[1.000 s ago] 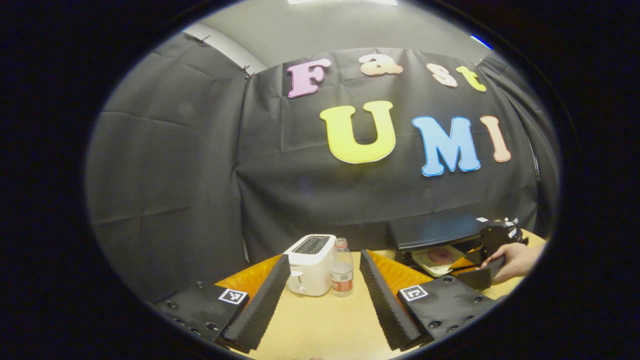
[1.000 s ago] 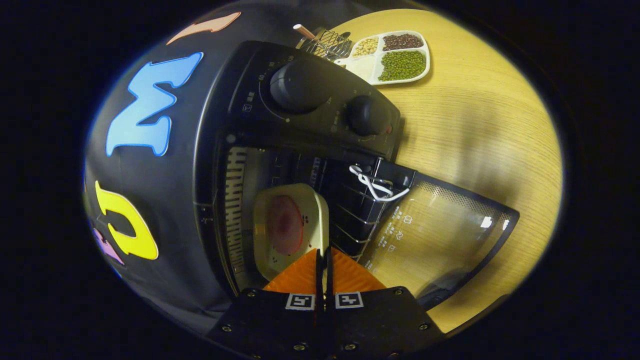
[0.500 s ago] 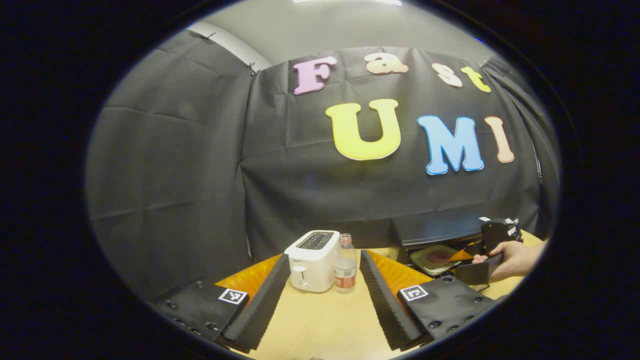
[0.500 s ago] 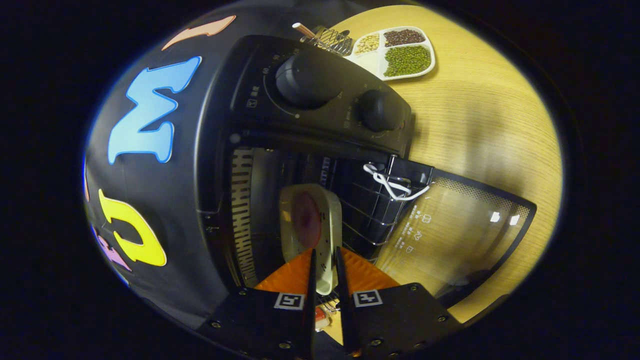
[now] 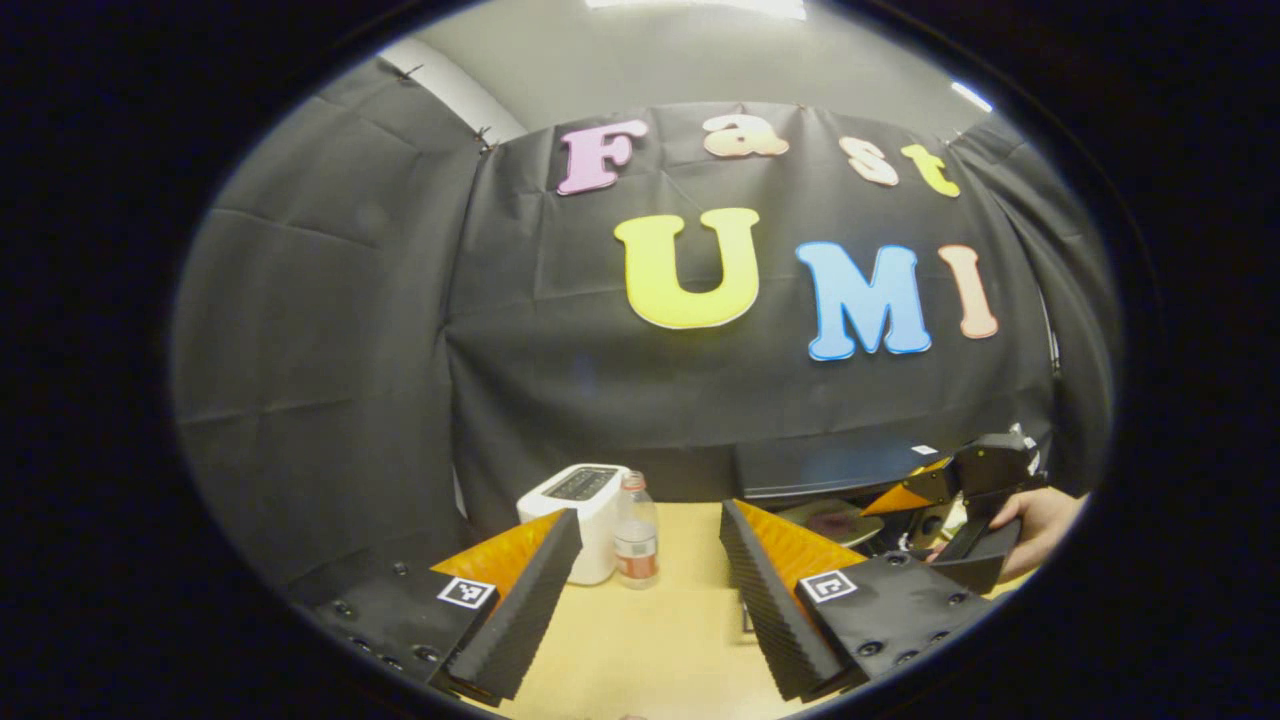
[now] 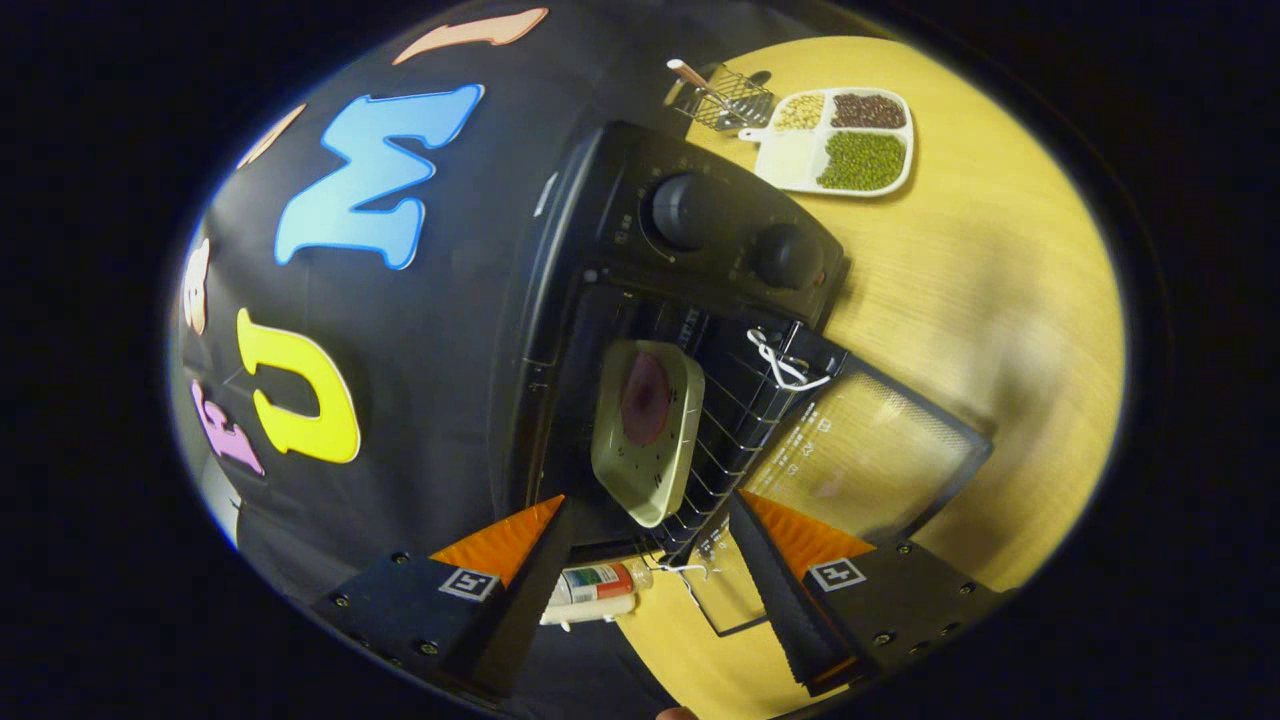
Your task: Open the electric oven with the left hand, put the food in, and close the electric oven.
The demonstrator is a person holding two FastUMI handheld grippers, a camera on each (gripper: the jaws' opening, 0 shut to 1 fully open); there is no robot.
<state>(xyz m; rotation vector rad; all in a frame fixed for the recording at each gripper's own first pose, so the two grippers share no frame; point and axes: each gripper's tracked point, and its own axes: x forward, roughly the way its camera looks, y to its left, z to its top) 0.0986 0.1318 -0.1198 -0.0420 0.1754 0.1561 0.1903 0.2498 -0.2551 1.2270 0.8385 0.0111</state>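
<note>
The black electric oven (image 6: 700,225) stands with its glass door (image 6: 880,450) folded down onto the table. Inside, on the wire rack (image 6: 740,400), rests a cream square plate (image 6: 645,430) carrying a round reddish piece of food. My right gripper (image 6: 650,580) is open just in front of the oven mouth, its fingers apart from the plate. In the left gripper view the oven (image 5: 840,462) sits at the right, and a hand (image 5: 1040,515) holds the other gripper beside it. My left gripper (image 5: 645,600) is open above the table with nothing between its fingers.
A white toaster (image 5: 580,505) and a small bottle (image 5: 632,530) stand on the wooden table (image 5: 650,640) ahead of the left gripper. Beyond the oven lie a divided tray of beans (image 6: 850,140) and a wire basket (image 6: 722,98). The bottle (image 6: 595,585) shows below the right gripper.
The right gripper opened, let go of the plate and drew back from the oven; the plate stayed on the rack. The left gripper view shifted slightly.
</note>
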